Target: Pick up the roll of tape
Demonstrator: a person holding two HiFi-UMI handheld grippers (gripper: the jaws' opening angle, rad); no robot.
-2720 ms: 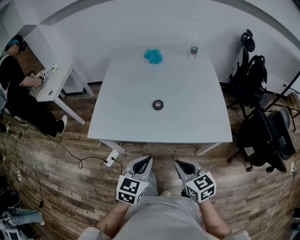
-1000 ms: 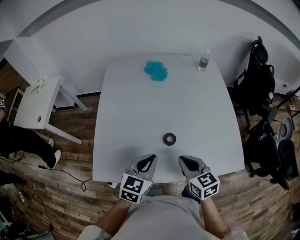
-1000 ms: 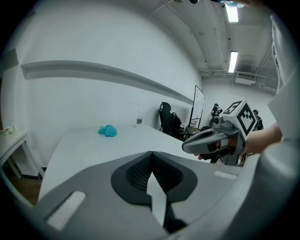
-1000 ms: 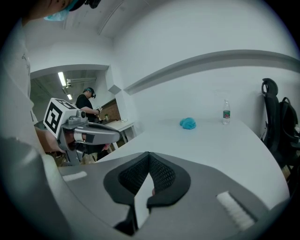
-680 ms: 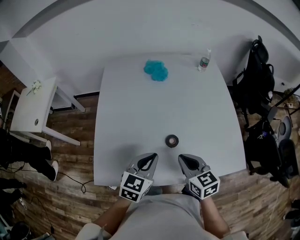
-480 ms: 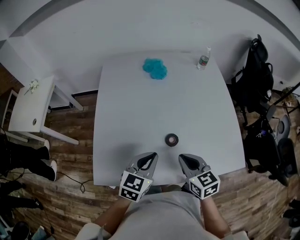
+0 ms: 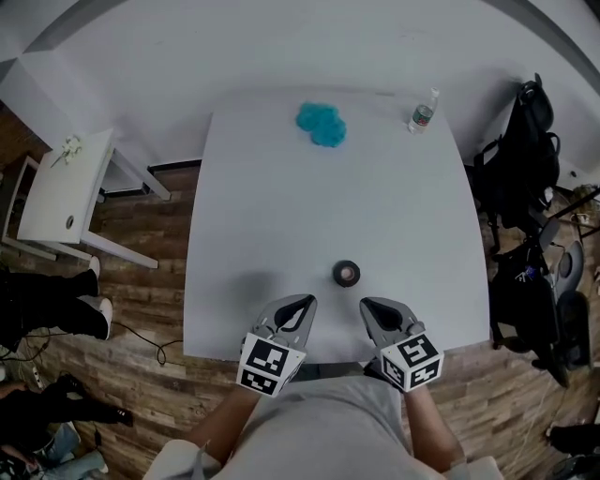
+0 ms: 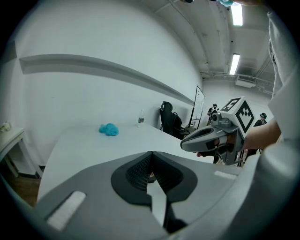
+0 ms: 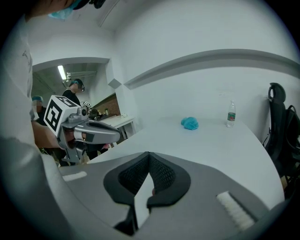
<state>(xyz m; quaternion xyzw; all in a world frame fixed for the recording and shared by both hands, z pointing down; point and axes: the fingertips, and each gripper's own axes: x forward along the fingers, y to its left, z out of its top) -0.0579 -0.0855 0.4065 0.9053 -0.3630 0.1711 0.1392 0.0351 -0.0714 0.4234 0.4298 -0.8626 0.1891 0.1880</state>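
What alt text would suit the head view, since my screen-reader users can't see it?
Seen from above, a small dark roll of tape lies untouched on a white table, just beyond the left gripper and right gripper, both handheld, shut and empty. A blue fluffy lump and a water bottle sit near the far edge.

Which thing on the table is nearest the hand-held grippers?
The tape roll, the dark ring by the near edge; the blue clump and the bottle stand at the far edge.

Office or lab room: bare white walls (image 7: 281, 47), wood-plank floor (image 7: 141, 300), large white square table (image 7: 281, 216), black office chairs (image 7: 525, 159) at three o'clock, ceiling strip lights (image 8: 236, 14).
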